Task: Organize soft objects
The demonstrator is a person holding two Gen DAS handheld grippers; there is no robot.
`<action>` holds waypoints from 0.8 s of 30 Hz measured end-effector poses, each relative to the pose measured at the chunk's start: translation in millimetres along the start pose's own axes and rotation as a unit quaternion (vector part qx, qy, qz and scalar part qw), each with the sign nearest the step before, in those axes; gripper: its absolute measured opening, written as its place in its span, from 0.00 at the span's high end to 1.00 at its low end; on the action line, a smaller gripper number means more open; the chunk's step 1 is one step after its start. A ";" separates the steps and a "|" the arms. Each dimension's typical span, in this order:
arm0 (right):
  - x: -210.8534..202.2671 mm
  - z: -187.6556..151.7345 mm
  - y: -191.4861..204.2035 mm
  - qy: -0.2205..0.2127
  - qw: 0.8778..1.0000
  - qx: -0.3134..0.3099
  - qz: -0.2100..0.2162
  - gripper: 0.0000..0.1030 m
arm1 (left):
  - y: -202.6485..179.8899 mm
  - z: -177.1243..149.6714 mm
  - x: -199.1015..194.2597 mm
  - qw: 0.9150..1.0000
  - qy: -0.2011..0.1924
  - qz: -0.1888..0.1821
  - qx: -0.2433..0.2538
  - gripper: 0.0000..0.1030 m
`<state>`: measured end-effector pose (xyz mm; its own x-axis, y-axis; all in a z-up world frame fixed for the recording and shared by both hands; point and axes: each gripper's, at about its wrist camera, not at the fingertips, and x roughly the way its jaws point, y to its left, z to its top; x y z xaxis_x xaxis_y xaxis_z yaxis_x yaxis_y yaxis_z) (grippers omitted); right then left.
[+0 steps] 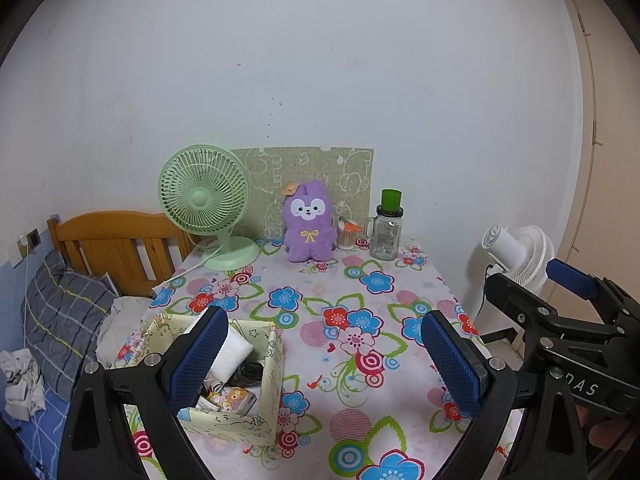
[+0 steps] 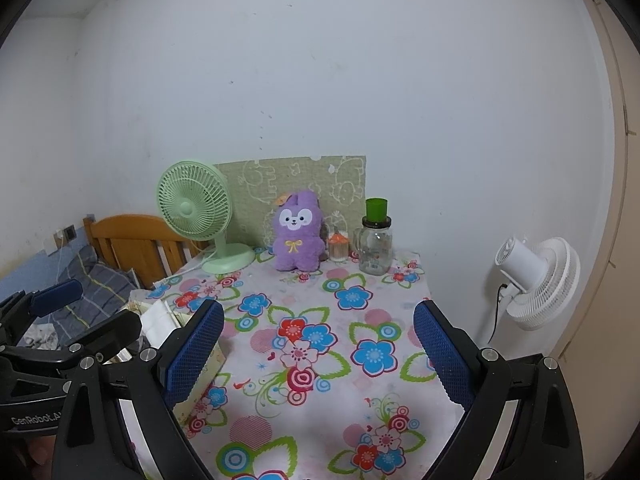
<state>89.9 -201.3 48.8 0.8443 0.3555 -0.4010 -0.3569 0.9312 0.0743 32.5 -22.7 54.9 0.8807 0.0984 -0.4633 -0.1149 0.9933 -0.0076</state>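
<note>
A purple plush rabbit point(image 1: 309, 227) point(image 2: 297, 237) sits upright at the back of the flowered table, against a green mat. A pale printed fabric box point(image 1: 244, 412) stands at the front left of the table, holding a white soft pad point(image 1: 234, 350) and small items. My left gripper point(image 1: 326, 360) is open above the front of the table, its left finger over the box. My right gripper point(image 2: 320, 354) is open too, to the right of the box point(image 2: 206, 372), with nothing between its fingers. Each gripper shows at the edge of the other's view.
A green desk fan point(image 1: 206, 200) stands back left, a glass jar with a green cap point(image 1: 386, 230) and a small cup point(image 1: 346, 234) back right. A wooden bed point(image 1: 120, 248) with a plaid pillow lies left. A white floor fan point(image 2: 536, 280) stands right of the table.
</note>
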 end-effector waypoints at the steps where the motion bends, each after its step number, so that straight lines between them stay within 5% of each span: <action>1: 0.2 0.4 -0.3 0.000 1.000 0.000 0.000 0.06 | -0.3 0.0 -0.7 1.000 -0.001 0.000 0.000 0.04; 24: 1.0 -0.6 0.9 0.002 1.000 0.001 0.002 0.06 | -0.6 -0.2 -2.5 1.000 -0.001 -0.001 -0.002 0.04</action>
<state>90.2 -200.1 47.9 0.8415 0.3590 -0.4038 -0.3590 0.9300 0.0786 30.3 -23.6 55.9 0.8820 0.0965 -0.4612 -0.1149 0.9933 -0.0119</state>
